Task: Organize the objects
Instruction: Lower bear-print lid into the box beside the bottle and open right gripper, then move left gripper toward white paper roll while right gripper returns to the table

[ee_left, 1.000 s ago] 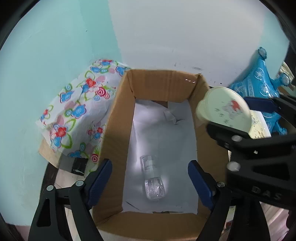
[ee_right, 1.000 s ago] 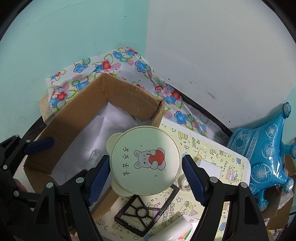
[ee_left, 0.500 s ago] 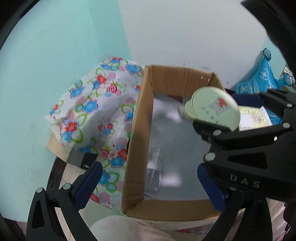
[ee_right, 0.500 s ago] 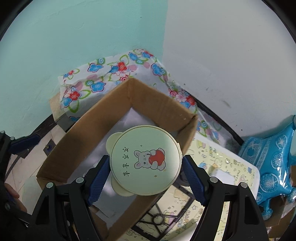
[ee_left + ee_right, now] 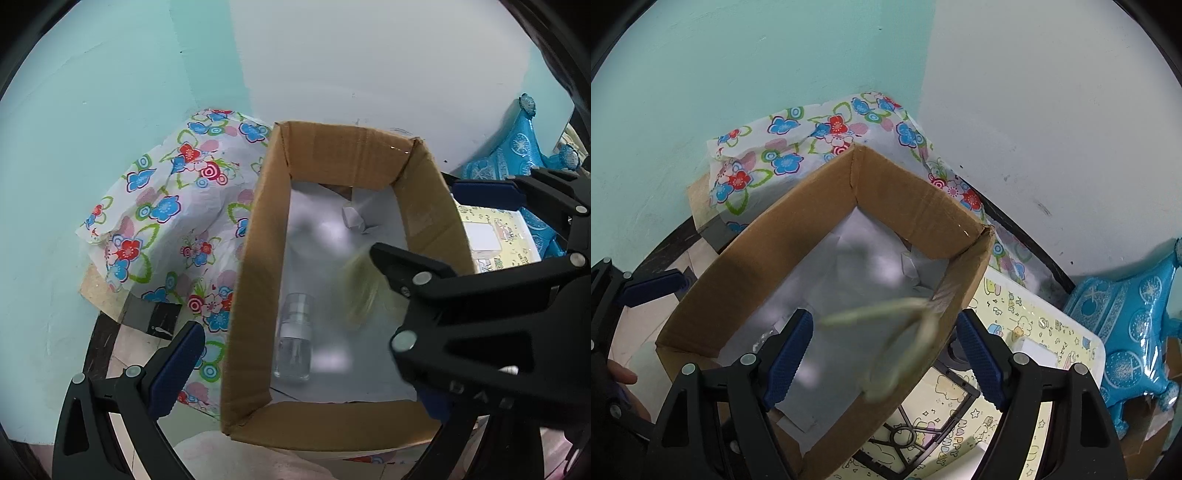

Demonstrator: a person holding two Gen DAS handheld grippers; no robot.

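The right gripper (image 5: 886,349) hangs over the cardboard box (image 5: 768,266), pointing steeply down, and its jaws are opening. Between its blue pads (image 5: 788,356) a pale yellow-green round lid (image 5: 905,343) shows only as a motion-blurred streak, free of both pads and tilted, over the box's right-hand wall. From the left wrist view the same lid (image 5: 364,291) is a pale smear inside the box, just beside the right gripper's (image 5: 410,229) black finger.

The left gripper (image 5: 303,373) stands wide open with nothing gripped. One blue pad (image 5: 177,369) sits outside the box's left wall; the other is mostly hidden behind the right gripper's body. It straddles the box's near left corner.

The box (image 5: 258,258) is open at the top and lined with white paper (image 5: 317,236). A small clear spray bottle (image 5: 295,341) lies on its side on that paper, near the box's near left corner, cap toward the far end. A crumpled bit of white paper (image 5: 352,221) lies near the far end.

The box rests partly on a flowered cloth (image 5: 166,206) at its left and far sides. To its right lies a yellow patterned board (image 5: 1027,332) with a black grid frame (image 5: 916,435) on it, and a blue foil balloon (image 5: 1134,332) stands at the far right.
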